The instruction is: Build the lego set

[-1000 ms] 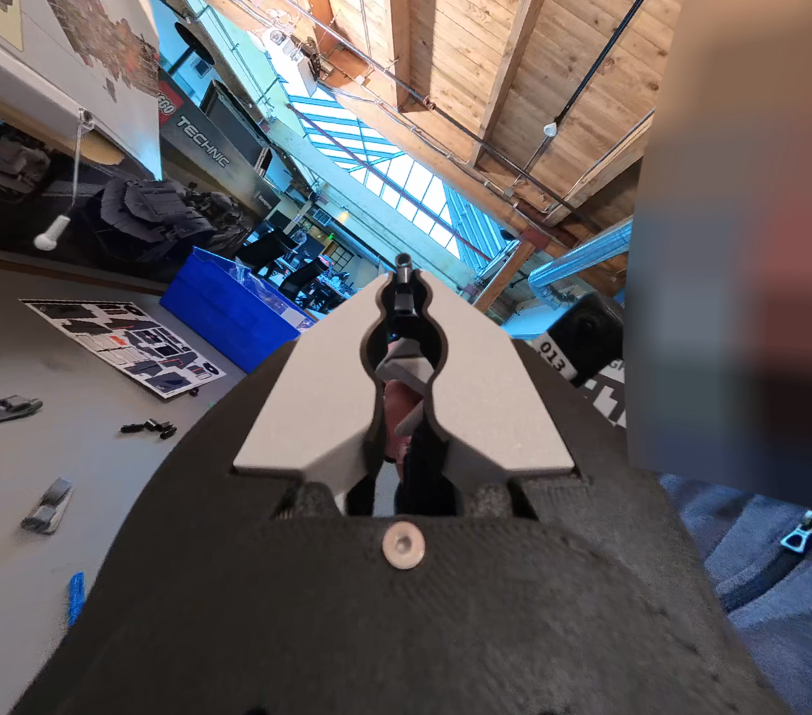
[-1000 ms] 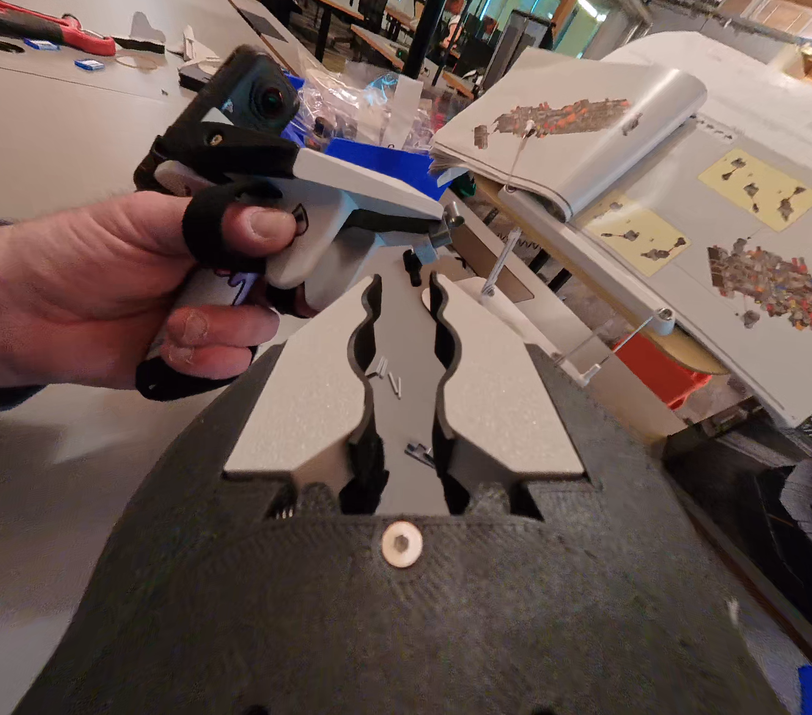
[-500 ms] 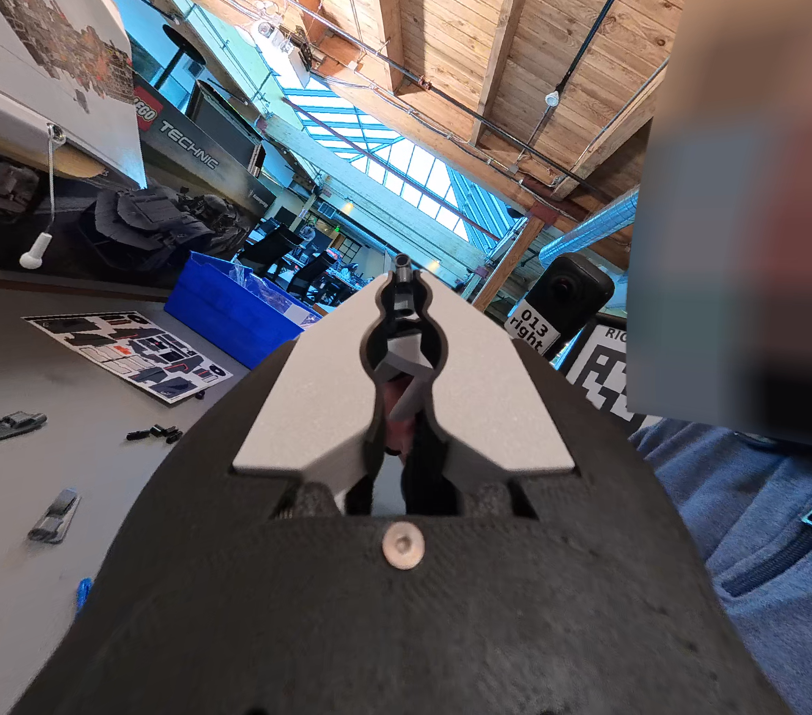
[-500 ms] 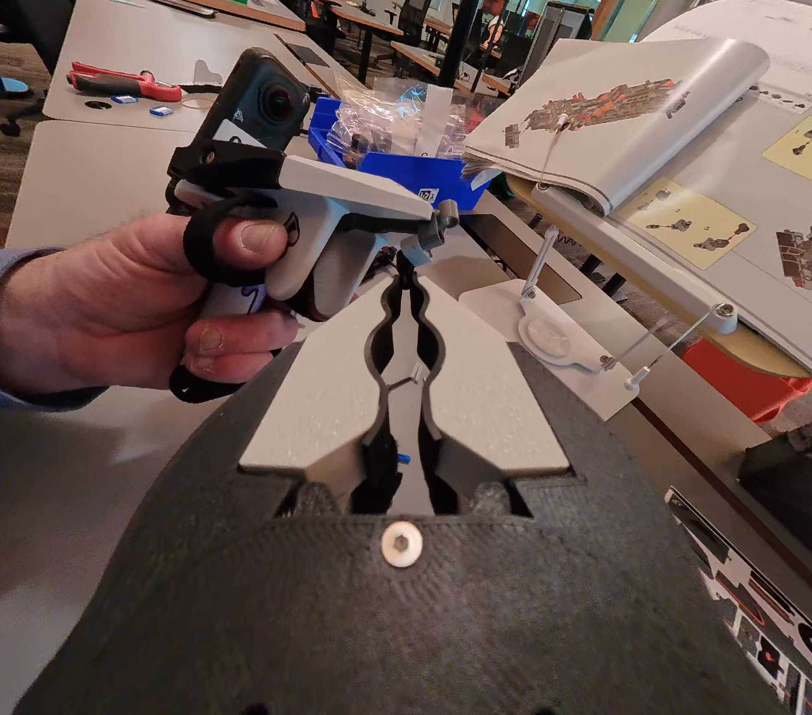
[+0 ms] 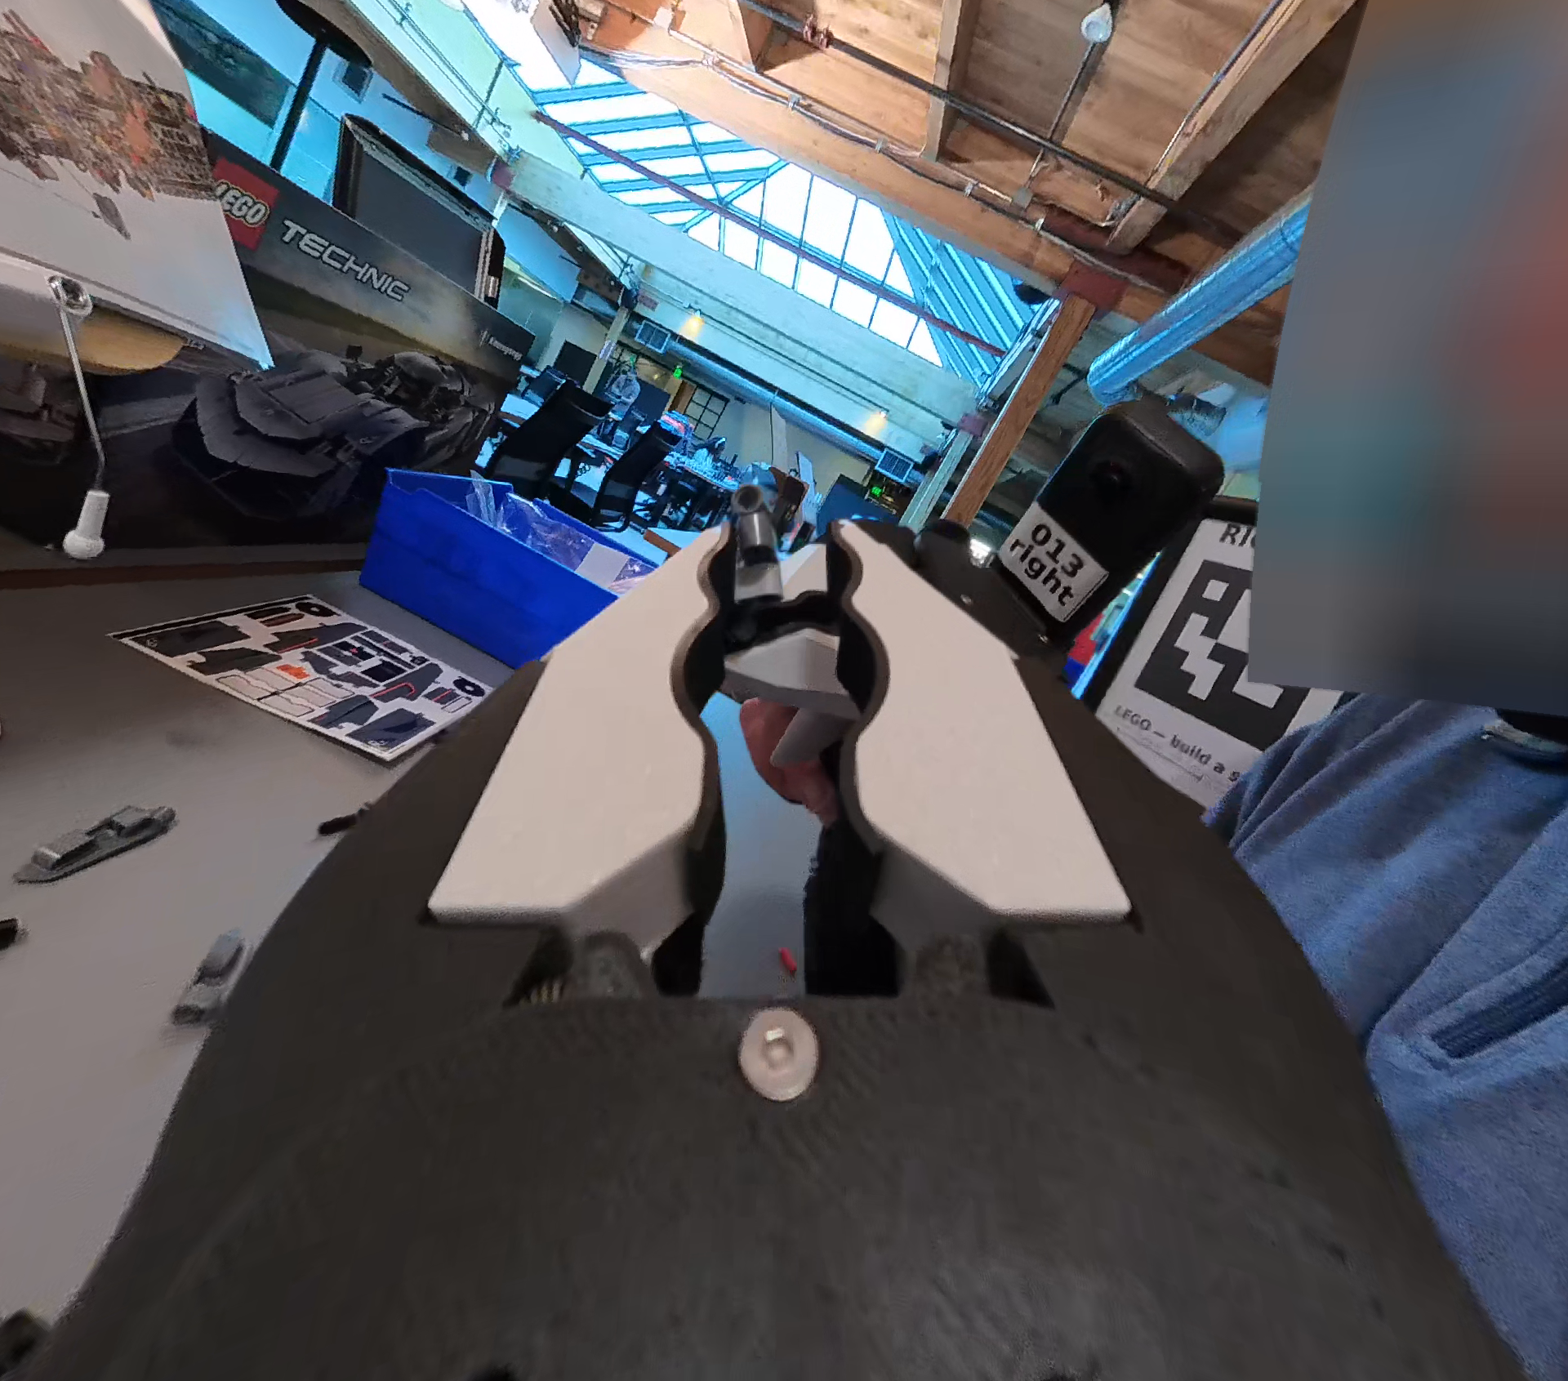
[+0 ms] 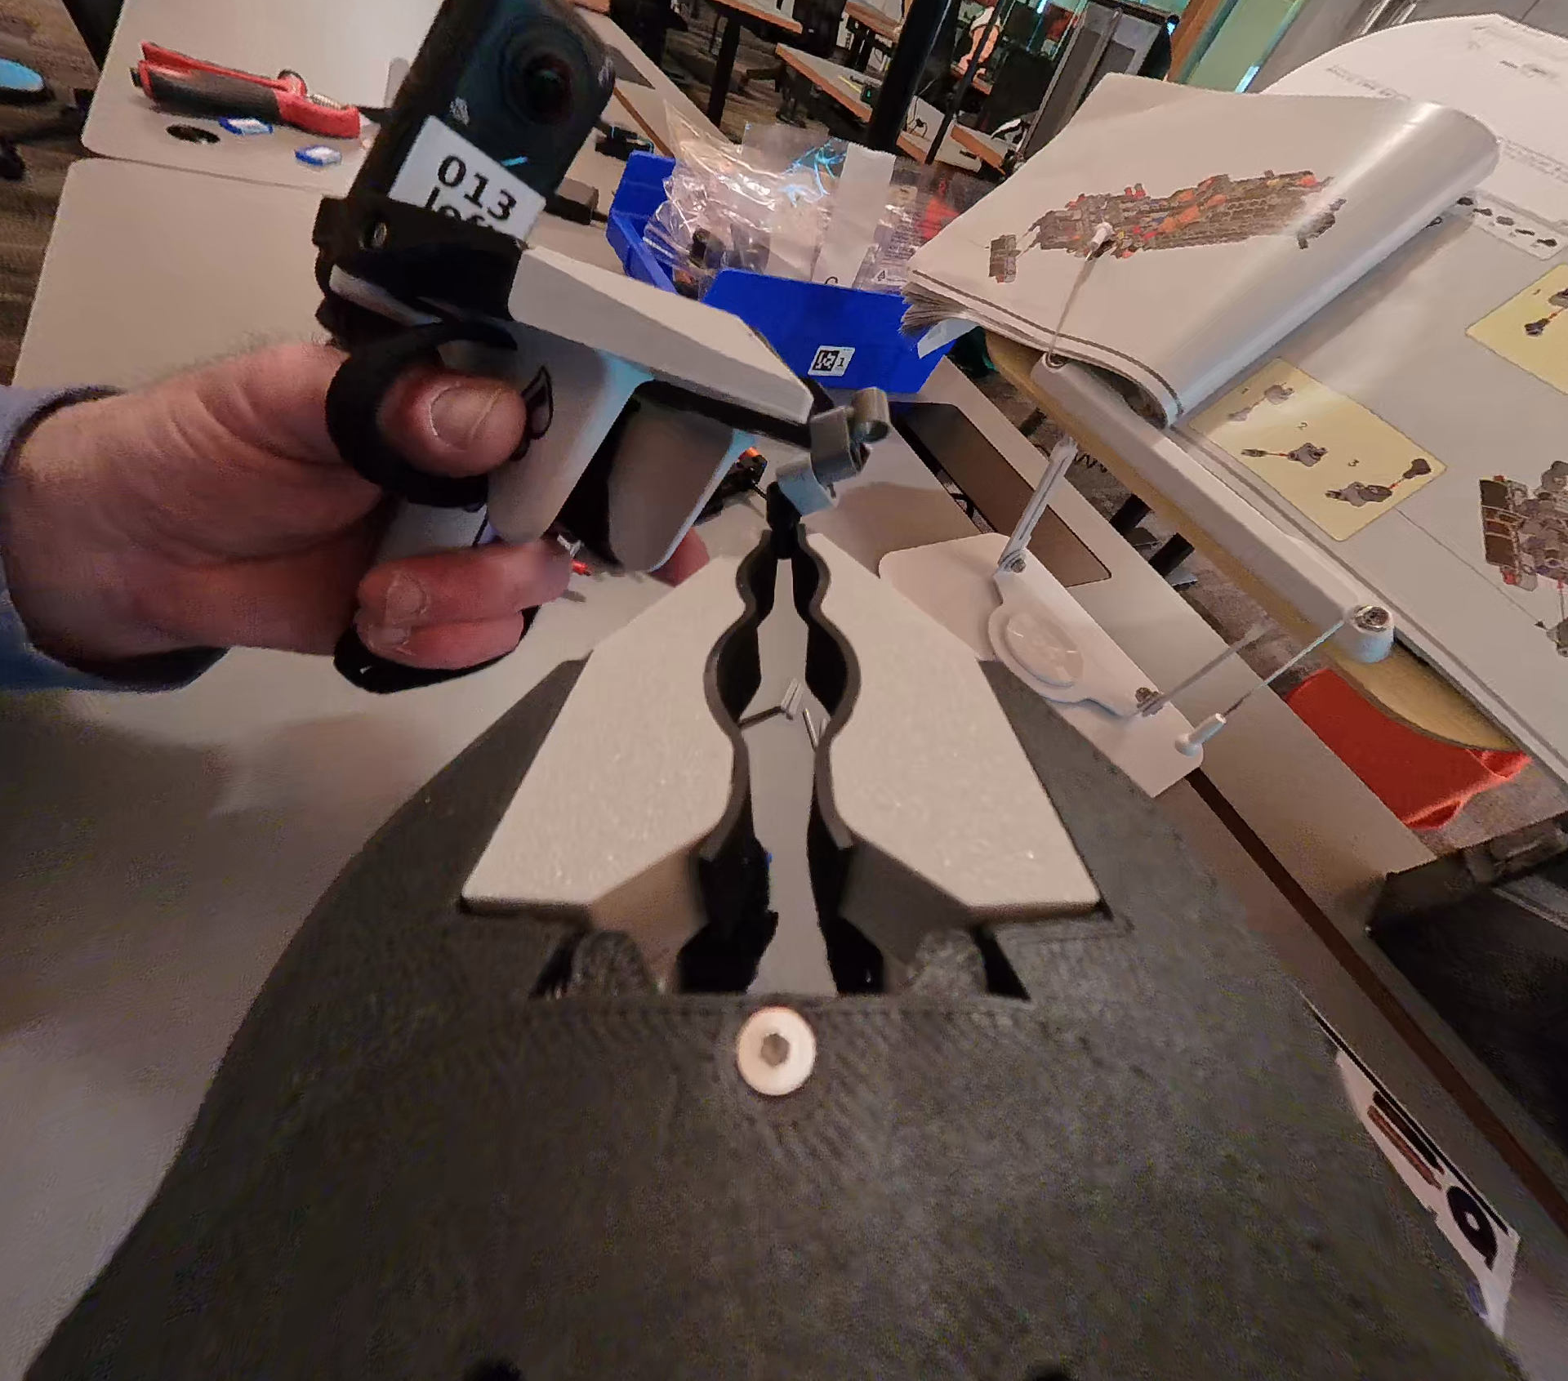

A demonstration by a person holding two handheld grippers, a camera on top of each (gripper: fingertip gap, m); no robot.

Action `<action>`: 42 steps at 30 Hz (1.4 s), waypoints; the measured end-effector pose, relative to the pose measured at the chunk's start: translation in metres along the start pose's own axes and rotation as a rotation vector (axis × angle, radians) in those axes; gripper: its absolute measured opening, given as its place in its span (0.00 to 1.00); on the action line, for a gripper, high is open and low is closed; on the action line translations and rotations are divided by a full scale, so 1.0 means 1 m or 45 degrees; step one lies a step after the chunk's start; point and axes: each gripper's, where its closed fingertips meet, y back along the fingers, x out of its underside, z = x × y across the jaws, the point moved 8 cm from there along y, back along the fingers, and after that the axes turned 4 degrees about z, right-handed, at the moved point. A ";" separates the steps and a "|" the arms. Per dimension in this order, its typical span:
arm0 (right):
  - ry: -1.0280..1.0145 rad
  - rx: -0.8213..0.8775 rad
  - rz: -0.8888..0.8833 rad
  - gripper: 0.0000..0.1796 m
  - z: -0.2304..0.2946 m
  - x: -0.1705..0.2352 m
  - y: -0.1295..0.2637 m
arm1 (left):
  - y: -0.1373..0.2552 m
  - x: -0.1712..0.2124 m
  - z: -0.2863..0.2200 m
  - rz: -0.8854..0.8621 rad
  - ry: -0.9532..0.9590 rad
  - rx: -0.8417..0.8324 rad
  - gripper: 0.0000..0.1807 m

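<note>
My left gripper point(image 5: 779, 543) points up over the table with its jaws a little apart. A small grey connector piece point(image 5: 752, 547) stands at its tips against the left finger, with a gap to the right finger. In the right wrist view a hand holds the left gripper point(image 6: 819, 428), and the grey piece point(image 6: 836, 449) sits at its tip. My right gripper point(image 6: 782, 553) is shut on a short black pin point(image 6: 781, 521), whose top meets the underside of the grey piece. One right gripper finger point(image 5: 789, 661) shows between the left jaws.
A blue bin point(image 6: 814, 322) of bagged parts stands behind, also in the left wrist view point(image 5: 475, 577). An open instruction book point(image 6: 1188, 237) rests on a white stand at the right. A sticker sheet point(image 5: 314, 661) and loose dark pieces point(image 5: 93, 840) lie on the grey table. A blue sleeve point(image 5: 1400, 916) is close on the right. Less than 4 cm separates the two grippers' tips.
My right gripper went from open to shut on the black pin and rose to the grey piece. My left jaws have spread wider around the grey piece.
</note>
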 end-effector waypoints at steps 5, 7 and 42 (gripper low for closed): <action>0.058 -0.010 0.044 0.00 0.002 -0.001 -0.001 | 0.000 -0.005 -0.003 0.103 -0.126 -0.072 0.09; 0.082 -0.037 0.050 0.00 0.004 -0.002 -0.002 | 0.000 -0.007 -0.004 0.142 -0.150 -0.076 0.09; 0.210 -0.096 0.130 0.00 0.015 -0.004 -0.018 | 0.020 -0.017 -0.005 0.330 -0.270 -0.225 0.05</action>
